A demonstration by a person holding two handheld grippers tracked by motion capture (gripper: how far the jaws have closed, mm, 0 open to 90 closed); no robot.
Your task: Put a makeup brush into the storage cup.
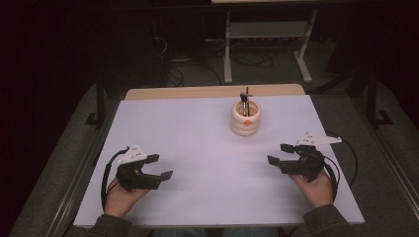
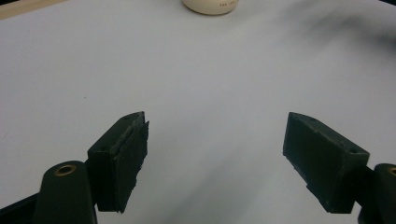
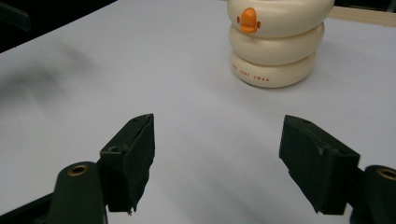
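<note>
A cream ringed holder (image 1: 246, 118) with an orange beak stands at the back middle of the white table (image 1: 197, 148); a dark-handled tool (image 1: 245, 101) sticks up out of it. The holder (image 3: 275, 42) fills the upper part of the right gripper view, and its base (image 2: 211, 5) peeks in at the top of the left gripper view. My left gripper (image 1: 160, 166) rests at the front left, jaws wide apart with nothing between them (image 2: 215, 154). At the front right my right gripper (image 1: 278, 153) is likewise open and empty (image 3: 217, 158). Both point toward the table's middle.
A wooden strip (image 1: 212, 91) edges the table's far side. Behind it, on the dark floor, stand a metal stand's legs (image 1: 267, 49) and cables. Black frame posts (image 1: 100, 98) flank the table on both sides.
</note>
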